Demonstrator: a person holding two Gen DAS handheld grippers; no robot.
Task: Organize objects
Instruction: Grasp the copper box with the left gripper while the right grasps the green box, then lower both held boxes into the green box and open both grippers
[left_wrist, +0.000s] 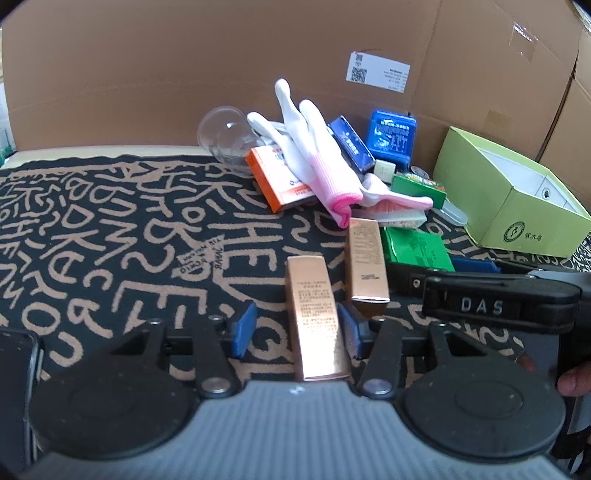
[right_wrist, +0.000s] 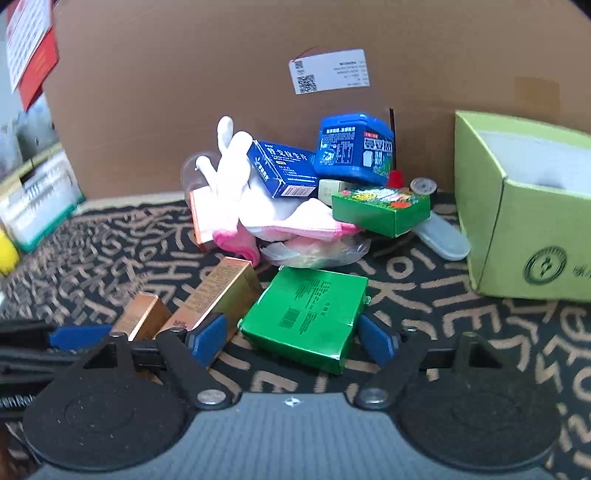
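Observation:
My left gripper (left_wrist: 297, 328) is open around a rose-gold box (left_wrist: 314, 317) that lies on the patterned mat; only the right pad touches it. A second rose-gold box (left_wrist: 365, 266) lies just right of it. My right gripper (right_wrist: 291, 332) is open around a flat green packet (right_wrist: 306, 314); its pads stand at the packet's sides, and I cannot tell if they touch. The two rose-gold boxes (right_wrist: 214, 295) lie left of it. Behind is a pile: white-pink gloves (left_wrist: 314, 155), an orange box (left_wrist: 280, 177), blue boxes (right_wrist: 284, 170) and a blue tub (right_wrist: 354, 147).
An open light-green carton (right_wrist: 524, 206) stands at the right. A cardboard wall (left_wrist: 221, 74) closes the back. A clear plastic cup (left_wrist: 221, 129), a small green box (right_wrist: 380, 210) and a clear lid (right_wrist: 443, 236) lie in the pile. The right gripper's body (left_wrist: 495, 299) is beside my left one.

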